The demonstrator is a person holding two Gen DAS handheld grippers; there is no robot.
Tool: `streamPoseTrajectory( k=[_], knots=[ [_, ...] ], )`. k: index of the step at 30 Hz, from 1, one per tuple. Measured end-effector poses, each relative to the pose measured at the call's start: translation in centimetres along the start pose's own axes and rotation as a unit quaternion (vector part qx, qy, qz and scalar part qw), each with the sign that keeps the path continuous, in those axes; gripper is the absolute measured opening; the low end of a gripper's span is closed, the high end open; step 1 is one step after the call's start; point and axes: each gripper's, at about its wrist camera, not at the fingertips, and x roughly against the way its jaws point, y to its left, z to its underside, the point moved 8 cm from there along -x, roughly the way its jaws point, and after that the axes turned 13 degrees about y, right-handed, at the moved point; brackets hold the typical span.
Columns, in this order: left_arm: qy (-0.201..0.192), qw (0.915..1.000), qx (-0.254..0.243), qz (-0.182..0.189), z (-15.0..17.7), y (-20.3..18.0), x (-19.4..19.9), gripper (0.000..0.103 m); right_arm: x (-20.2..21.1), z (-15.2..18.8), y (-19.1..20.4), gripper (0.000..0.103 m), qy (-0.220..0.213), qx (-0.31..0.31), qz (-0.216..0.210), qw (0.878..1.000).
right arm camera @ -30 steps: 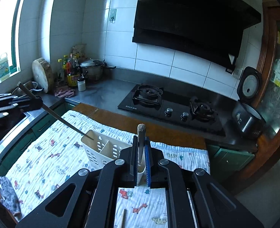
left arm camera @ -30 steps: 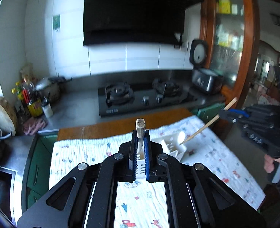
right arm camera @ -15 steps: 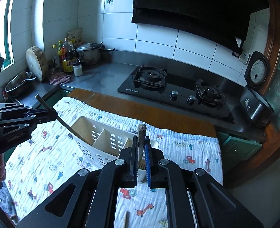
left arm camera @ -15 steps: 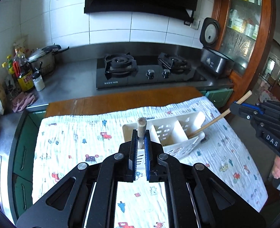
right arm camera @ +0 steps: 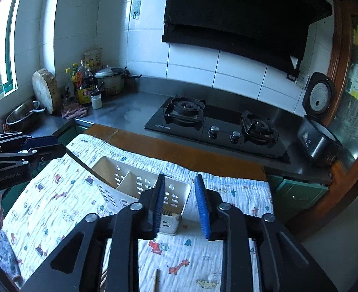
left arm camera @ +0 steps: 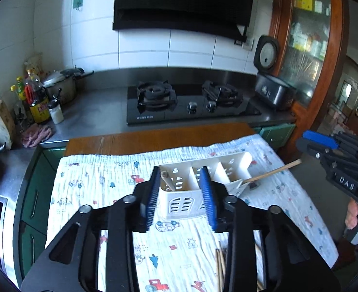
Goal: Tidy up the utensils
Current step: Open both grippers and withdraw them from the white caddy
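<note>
In the left wrist view, a printed cloth [left arm camera: 101, 185] lay over a wooden table [left arm camera: 154, 138] set against a steel counter. On the counter stood a black gas hob [left arm camera: 191, 107], oil bottles [left arm camera: 36, 99], a lidded pot [left arm camera: 61, 85] and a rice cooker [left arm camera: 273, 92] with its lid up. A black range hood hung on the white tiled wall, and a glass-fronted cabinet [left arm camera: 307, 39] rose at the right. The white utensil caddy [left arm camera: 203, 177] stood on the cloth. The left gripper [left arm camera: 181, 189] was opening, its blue pads apart with nothing pressed between them. A wooden-handled utensil [left arm camera: 165, 181] leaned in the caddy's near compartment, just ahead of the pads. A second or half a second before, those pads had been clamped on that handle. A chopstick [left arm camera: 271, 172] slanted out of the caddy's far end, free of the right gripper [left arm camera: 319, 143] — earlier that gripper had pinched it. More chopsticks [left arm camera: 220, 265] lay on the cloth beneath the left gripper.

In the right wrist view the same kitchen showed, with a window at the left, a round chopping block [right arm camera: 45, 92] and a steel bowl [right arm camera: 21, 116] beside it. The right gripper [right arm camera: 181, 204] was opening too, empty, over the caddy's [right arm camera: 120, 185] near end. The handle it had held earlier was no longer between its pads. The left gripper [right arm camera: 45, 148] hovered at the left, above a dark utensil [right arm camera: 81, 161] slanting into the caddy.
</note>
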Motion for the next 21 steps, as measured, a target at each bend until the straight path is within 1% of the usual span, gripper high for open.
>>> streamPoseTrajectory(
  k=[2, 4, 6, 9, 11, 13, 17, 20, 21],
  knots=[
    [-0.009, 1.0000, 0.002, -0.001, 0.7, -0.3, 1.5, 0.040, 1.4, 0.9, -0.1, 0.032, -0.009, -0.001, 0.002, 1.000],
    [-0.018, 0.9998, 0.001, 0.001, 1.8, -0.7, 2.9, 0.044, 2.6, 2.1, 0.0, 0.037, -0.016, -0.002, -0.003, 1.000],
    [-0.026, 0.9996, 0.000, 0.003, 3.1, -0.9, 4.0, 0.045, 3.7, 3.9, 0.2, 0.038, -0.021, -0.004, -0.009, 1.000],
    [-0.025, 0.9997, 0.006, 0.004, 5.6, -1.1, 4.9, 0.047, 4.5, 7.0, 0.8, 0.039, -0.021, -0.005, -0.023, 1.000],
    [-0.024, 0.9996, 0.006, 0.013, 7.3, -1.3, 5.2, 0.047, 4.6, 9.5, 1.2, 0.039, -0.015, -0.005, -0.027, 1.000],
    [-0.021, 0.9997, 0.007, 0.013, 9.4, -1.4, 5.4, 0.047, 4.2, 12.0, 1.7, 0.039, -0.004, -0.005, -0.033, 0.999],
    [-0.018, 0.9997, 0.005, 0.017, 14.1, -1.9, 5.5, 0.047, 3.4, 17.5, 2.6, 0.039, 0.014, -0.007, -0.028, 0.999],
    [-0.018, 0.9995, 0.012, 0.023, 17.4, -2.2, 5.6, 0.047, 2.3, 21.6, 3.3, 0.039, 0.030, -0.018, -0.038, 0.999],
    [-0.016, 0.9994, 0.018, 0.023, 18.6, -2.1, 5.6, 0.047, 2.0, 22.8, 3.3, 0.039, 0.035, -0.021, -0.034, 0.999]
  ],
)
